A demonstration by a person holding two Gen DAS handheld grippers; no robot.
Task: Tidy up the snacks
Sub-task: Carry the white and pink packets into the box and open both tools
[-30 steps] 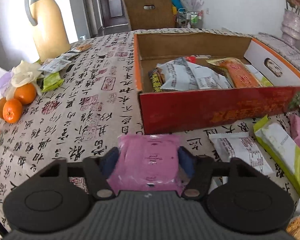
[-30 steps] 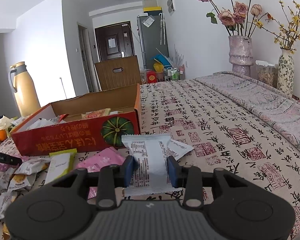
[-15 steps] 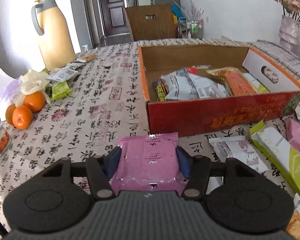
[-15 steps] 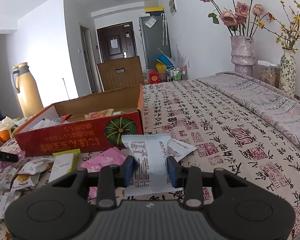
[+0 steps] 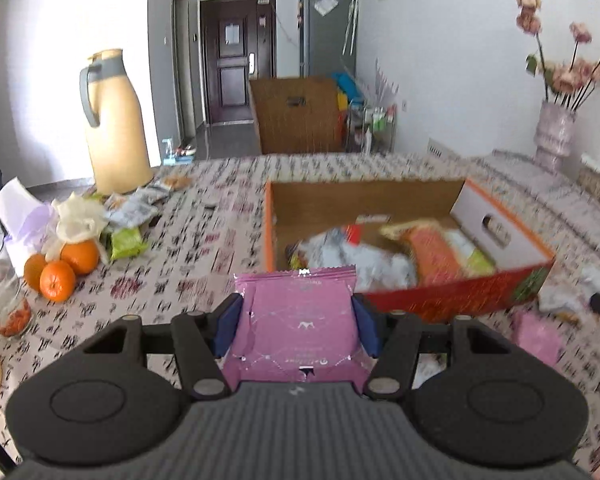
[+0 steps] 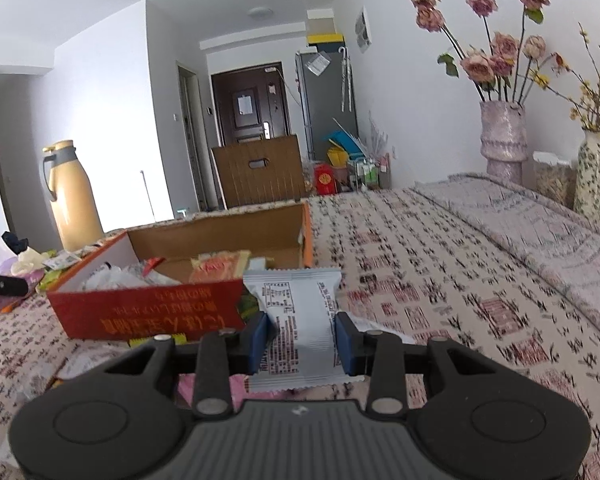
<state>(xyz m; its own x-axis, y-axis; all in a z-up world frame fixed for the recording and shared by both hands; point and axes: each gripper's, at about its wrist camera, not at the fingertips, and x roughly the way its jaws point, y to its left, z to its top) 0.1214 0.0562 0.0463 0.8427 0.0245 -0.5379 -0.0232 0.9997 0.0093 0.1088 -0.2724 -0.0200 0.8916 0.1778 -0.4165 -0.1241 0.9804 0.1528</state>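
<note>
My left gripper (image 5: pixel 296 326) is shut on a pink snack packet (image 5: pixel 298 320) and holds it raised, just before the near left corner of the open red cardboard box (image 5: pixel 452 298), which holds several snack packets. My right gripper (image 6: pixel 302 338) is shut on a white snack packet (image 6: pixel 300 320) and holds it above the table by the right end of the same box (image 6: pixel 152 314). More loose packets lie on the table near the box, among them a pink one (image 5: pixel 536 336).
A yellow thermos jug (image 5: pixel 114 124) stands at the far left, with oranges (image 5: pixel 60 272), a glass jar (image 5: pixel 4 304) and small packets near it. Flower vases (image 6: pixel 502 136) stand at the right edge. A wooden chair back (image 5: pixel 296 114) is behind the table.
Both grippers have risen with their packets. The left one now looks more level across the box; the right one has moved closer to the box's right end.
</note>
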